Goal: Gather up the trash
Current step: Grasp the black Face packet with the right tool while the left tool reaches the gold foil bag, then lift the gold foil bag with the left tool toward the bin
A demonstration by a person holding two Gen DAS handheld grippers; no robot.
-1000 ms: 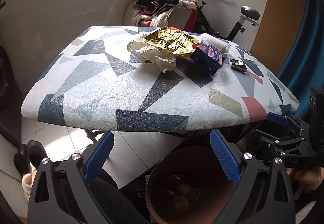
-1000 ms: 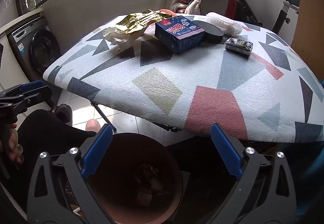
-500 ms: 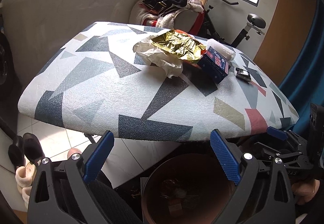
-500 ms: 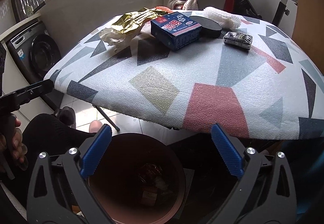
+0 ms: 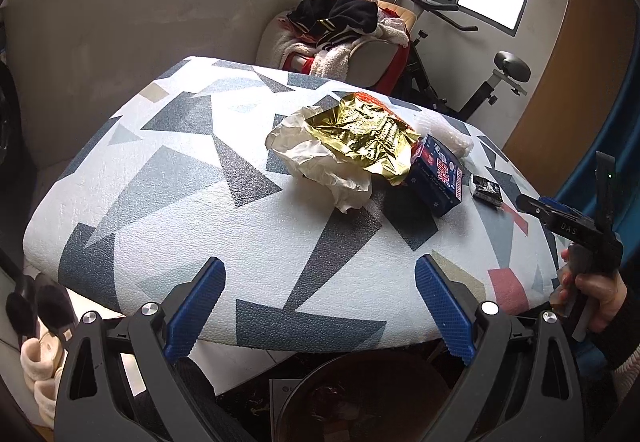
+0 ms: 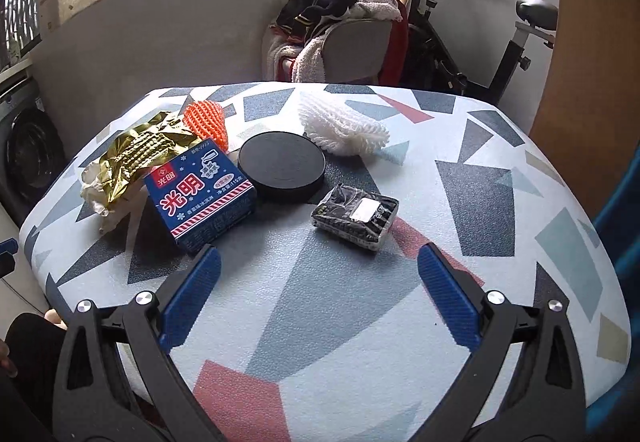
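Trash lies on a table with a triangle-patterned cover (image 5: pixel 168 210) (image 6: pixel 500 202): a gold foil wrapper (image 5: pixel 360 130) (image 6: pixel 140 154) on crumpled white paper (image 5: pixel 320 162), a blue carton (image 5: pixel 438 178) (image 6: pixel 200 198), a small black packet (image 5: pixel 486 190) (image 6: pixel 356 218), a black round lid (image 6: pixel 282 166), white foam netting (image 6: pixel 344 122) and orange foam netting (image 6: pixel 206 120). My left gripper (image 5: pixel 320 306) is open and empty at the table's near edge. My right gripper (image 6: pixel 320 302) is open and empty above the table, just short of the carton and packet; it also shows in the left wrist view (image 5: pixel 560 218).
A brown round bin (image 5: pixel 368 398) stands on the floor below the table's near edge. A chair piled with clothes (image 6: pixel 344 30) and an exercise bike (image 6: pixel 500 42) stand behind the table. A washing machine (image 6: pixel 20 146) is at the left.
Both grippers have risen from beside the bin to table height. The right one has moved forward over the table towards the carton and packet. Both stay open.
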